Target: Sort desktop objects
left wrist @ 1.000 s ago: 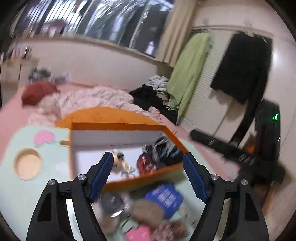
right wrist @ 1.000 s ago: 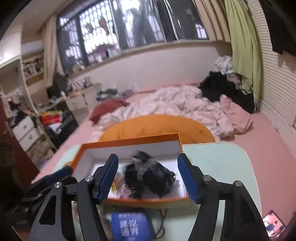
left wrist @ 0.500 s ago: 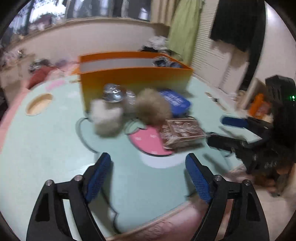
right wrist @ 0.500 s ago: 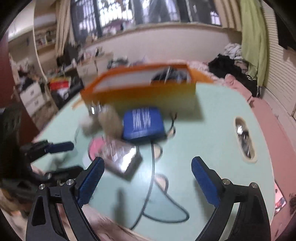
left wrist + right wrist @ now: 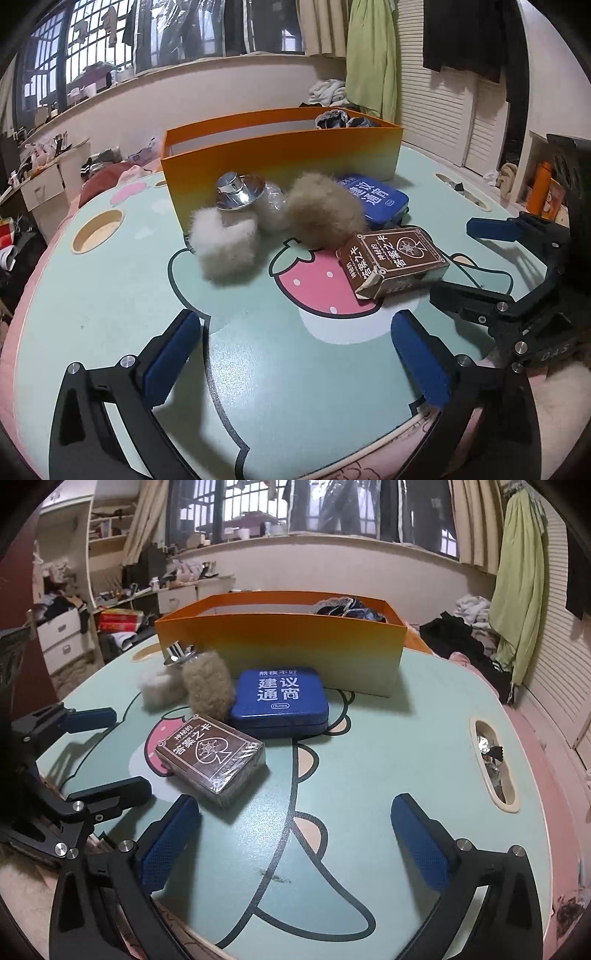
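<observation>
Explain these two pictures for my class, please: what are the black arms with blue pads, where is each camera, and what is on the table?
Each picture comes from a camera mounted on a hand-held two-finger gripper, looking along its fingers. One shows the left gripper, the other the right gripper. Both sets of jaws are opening, with nothing between them. On the table lie a brown card box, a blue tin, two fluffy pompoms, a shiny silver piece and an orange box for sorting.
</observation>
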Action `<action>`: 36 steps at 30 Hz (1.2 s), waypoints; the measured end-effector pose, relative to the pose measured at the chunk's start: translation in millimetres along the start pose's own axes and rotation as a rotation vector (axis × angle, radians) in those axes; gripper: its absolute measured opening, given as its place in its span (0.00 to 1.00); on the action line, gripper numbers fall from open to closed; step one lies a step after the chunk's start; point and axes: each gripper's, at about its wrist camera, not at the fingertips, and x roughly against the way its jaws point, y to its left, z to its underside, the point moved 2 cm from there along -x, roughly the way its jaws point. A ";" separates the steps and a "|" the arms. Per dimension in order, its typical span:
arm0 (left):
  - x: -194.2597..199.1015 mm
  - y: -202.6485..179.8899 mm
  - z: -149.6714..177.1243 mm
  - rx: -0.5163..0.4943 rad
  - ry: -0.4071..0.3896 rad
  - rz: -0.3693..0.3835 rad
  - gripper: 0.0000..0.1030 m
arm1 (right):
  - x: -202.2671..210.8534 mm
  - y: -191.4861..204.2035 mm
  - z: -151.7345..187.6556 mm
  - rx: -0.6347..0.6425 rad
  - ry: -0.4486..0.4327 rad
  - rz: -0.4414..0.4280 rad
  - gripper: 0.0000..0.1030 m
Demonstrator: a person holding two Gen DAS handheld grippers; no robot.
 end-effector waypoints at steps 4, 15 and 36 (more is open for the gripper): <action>0.5 0.2 -0.4 0.000 0.000 0.000 1.00 | 0.1 0.1 0.1 0.000 -0.001 0.000 1.00; 0.8 0.2 -0.8 0.000 0.001 -0.001 1.00 | -2.1 0.4 6.3 -0.001 -0.004 -0.001 1.00; -1.3 32.2 0.4 0.161 -0.023 -0.178 1.00 | -17.6 20.8 -36.8 -0.030 0.027 -0.074 1.00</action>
